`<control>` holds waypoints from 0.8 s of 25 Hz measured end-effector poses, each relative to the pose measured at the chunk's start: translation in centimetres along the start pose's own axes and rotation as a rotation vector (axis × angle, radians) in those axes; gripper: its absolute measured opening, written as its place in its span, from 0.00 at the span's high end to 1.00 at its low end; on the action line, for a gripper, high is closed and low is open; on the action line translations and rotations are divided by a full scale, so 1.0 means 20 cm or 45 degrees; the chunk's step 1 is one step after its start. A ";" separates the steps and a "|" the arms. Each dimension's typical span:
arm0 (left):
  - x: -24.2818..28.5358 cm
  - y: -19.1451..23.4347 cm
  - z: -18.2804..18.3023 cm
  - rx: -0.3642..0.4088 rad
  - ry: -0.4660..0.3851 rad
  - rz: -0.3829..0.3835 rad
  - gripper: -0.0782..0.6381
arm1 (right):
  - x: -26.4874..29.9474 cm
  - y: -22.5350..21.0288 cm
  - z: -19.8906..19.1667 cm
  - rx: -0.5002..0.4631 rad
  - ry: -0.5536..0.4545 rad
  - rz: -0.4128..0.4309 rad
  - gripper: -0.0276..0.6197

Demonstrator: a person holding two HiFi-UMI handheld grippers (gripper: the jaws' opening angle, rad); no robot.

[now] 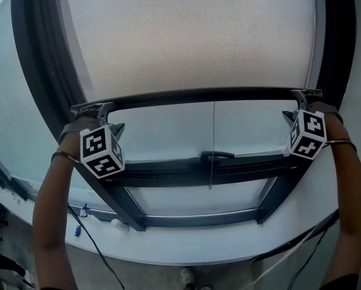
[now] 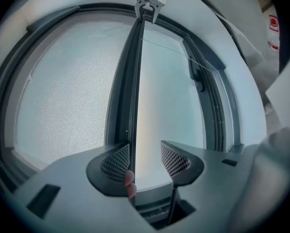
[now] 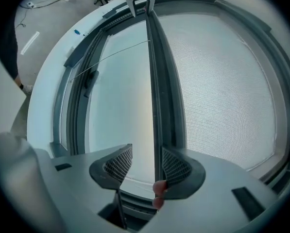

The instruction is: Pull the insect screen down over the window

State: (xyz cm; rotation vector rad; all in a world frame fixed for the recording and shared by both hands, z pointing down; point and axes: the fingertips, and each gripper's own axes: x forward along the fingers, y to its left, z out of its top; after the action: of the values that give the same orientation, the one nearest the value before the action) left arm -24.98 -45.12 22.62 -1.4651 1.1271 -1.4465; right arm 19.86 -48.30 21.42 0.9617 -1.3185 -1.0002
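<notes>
Grey mesh insect screen [image 1: 192, 35] covers the upper window [image 1: 162, 132], its dark bottom bar [image 1: 210, 95] level. I hold my left gripper [image 1: 94, 109] and right gripper [image 1: 304, 95] raised at the bar's ends, jaws apart, each straddling it without clamping

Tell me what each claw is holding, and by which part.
Nothing is clamped: both stand open. The left claw and the right claw each hook one jaw over an end of the insect screen's bottom bar, the other jaw clear of it.
</notes>
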 end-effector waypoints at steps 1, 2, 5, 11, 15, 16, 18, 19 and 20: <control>0.00 0.00 0.00 -0.005 0.005 0.006 0.61 | 0.00 0.00 0.00 0.003 0.000 -0.003 0.67; 0.00 0.00 0.00 -0.008 0.014 0.004 0.61 | 0.00 0.00 0.00 0.004 0.003 -0.005 0.67; 0.01 -0.02 0.00 -0.004 0.027 -0.016 0.61 | 0.01 0.02 0.00 0.004 0.009 -0.007 0.67; 0.02 -0.10 -0.01 0.002 0.038 -0.027 0.61 | 0.02 0.10 0.01 0.037 0.012 -0.009 0.67; 0.04 -0.18 -0.01 -0.036 0.027 -0.081 0.61 | 0.05 0.17 0.01 0.043 0.009 0.021 0.67; 0.06 -0.23 -0.01 -0.037 0.030 -0.112 0.61 | 0.06 0.21 0.01 0.036 0.009 0.042 0.67; 0.08 -0.33 -0.02 -0.034 0.040 -0.155 0.61 | 0.08 0.32 0.01 0.033 -0.002 0.078 0.67; 0.09 -0.36 -0.02 -0.033 0.043 -0.162 0.61 | 0.09 0.36 0.02 0.038 -0.010 0.087 0.67; 0.09 -0.38 -0.02 -0.037 0.044 -0.168 0.61 | 0.10 0.38 0.02 0.044 -0.014 0.094 0.67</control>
State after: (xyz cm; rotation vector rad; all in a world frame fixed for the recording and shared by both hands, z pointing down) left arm -24.92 -44.37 30.48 -1.5650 1.0936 -1.5568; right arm 19.69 -47.86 29.34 0.9278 -1.3749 -0.9300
